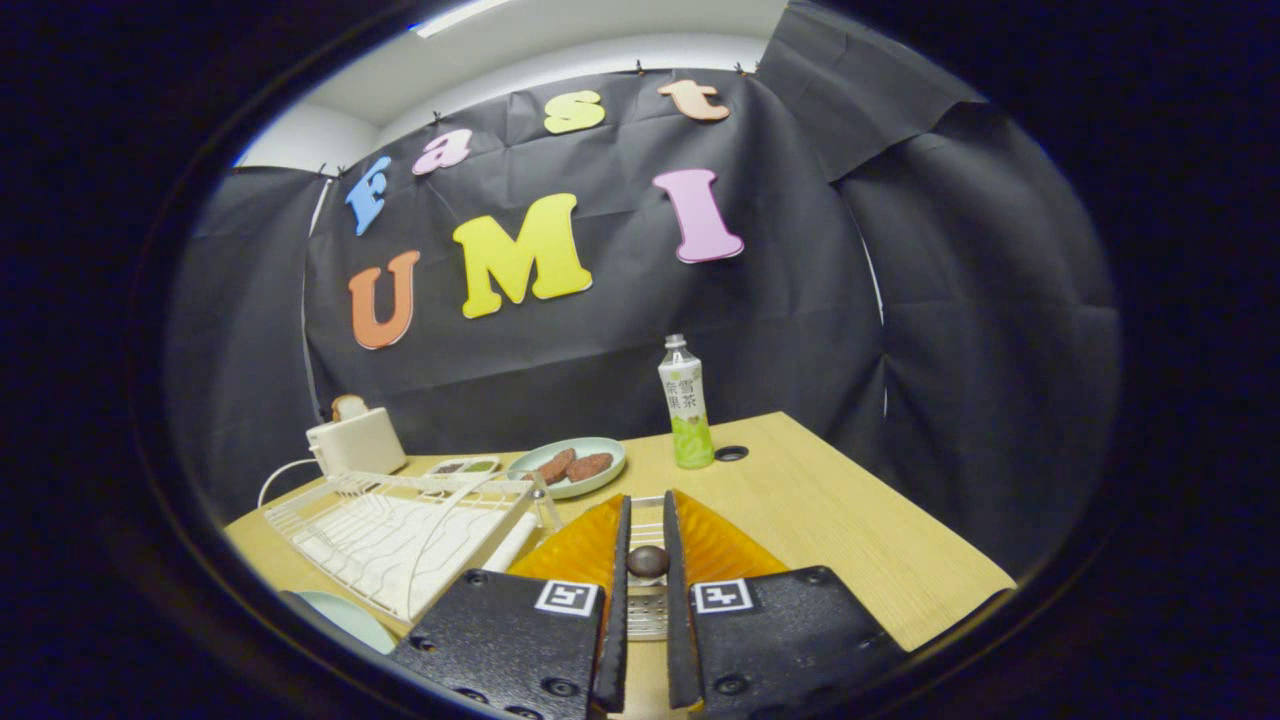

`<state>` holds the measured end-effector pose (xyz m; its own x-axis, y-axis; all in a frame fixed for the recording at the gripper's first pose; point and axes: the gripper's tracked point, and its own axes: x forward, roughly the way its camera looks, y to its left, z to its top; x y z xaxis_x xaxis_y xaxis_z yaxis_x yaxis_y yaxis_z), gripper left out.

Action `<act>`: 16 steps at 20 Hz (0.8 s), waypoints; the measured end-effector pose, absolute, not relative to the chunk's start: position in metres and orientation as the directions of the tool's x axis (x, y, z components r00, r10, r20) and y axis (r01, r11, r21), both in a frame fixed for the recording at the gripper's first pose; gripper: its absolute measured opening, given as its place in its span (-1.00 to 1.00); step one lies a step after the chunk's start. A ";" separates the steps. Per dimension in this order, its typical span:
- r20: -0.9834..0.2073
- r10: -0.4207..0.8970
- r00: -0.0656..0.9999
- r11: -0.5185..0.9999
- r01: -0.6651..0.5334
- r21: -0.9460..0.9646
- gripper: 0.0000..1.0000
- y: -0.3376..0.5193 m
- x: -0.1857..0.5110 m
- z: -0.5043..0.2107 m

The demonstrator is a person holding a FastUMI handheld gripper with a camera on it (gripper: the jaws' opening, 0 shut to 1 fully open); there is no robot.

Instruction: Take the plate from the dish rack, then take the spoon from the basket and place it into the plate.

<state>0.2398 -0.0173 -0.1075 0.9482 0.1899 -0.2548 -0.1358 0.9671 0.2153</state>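
My gripper is shut on the spoon, whose dark rounded end shows between the two fingers. Under the fingers lies the metal mesh basket, seen through the narrow gap; the rest of the spoon is hidden. The white wire dish rack stands to the left of the fingers on the wooden table. A pale plate lies on the table at the rack's near side, left of the gripper and partly cut off.
Beyond the fingers sits a light green plate with two brown food pieces. A green tea bottle stands near a cable hole. A white toaster and a small sauce tray sit behind the rack.
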 end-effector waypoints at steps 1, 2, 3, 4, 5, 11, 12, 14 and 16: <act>-0.255 0.194 0.947 0.967 -0.141 0.214 -0.59 -0.015 0.242 -0.103; -0.257 0.198 0.946 0.967 -0.145 0.211 -0.61 -0.012 0.242 -0.100; -0.255 0.199 0.946 0.968 -0.148 0.205 -0.64 -0.009 0.243 -0.095; -0.253 0.196 0.947 0.970 -0.150 0.191 -0.66 -0.008 0.244 -0.092; -0.248 0.195 0.949 0.973 -0.155 0.170 -0.68 -0.005 0.244 -0.085; -0.221 0.186 0.957 0.981 -0.168 0.097 -0.76 -0.001 0.232 -0.037; -0.219 0.184 0.958 0.981 -0.166 0.095 -0.76 -0.001 0.228 -0.026; -0.206 0.196 0.959 0.979 -0.181 0.089 -0.76 0.001 0.217 -0.004; -0.193 0.224 0.955 0.973 -0.210 0.095 -0.76 0.008 0.201 0.019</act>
<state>0.2011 0.0078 0.0193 0.9553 0.2244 -0.1926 -0.2095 0.9732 0.0946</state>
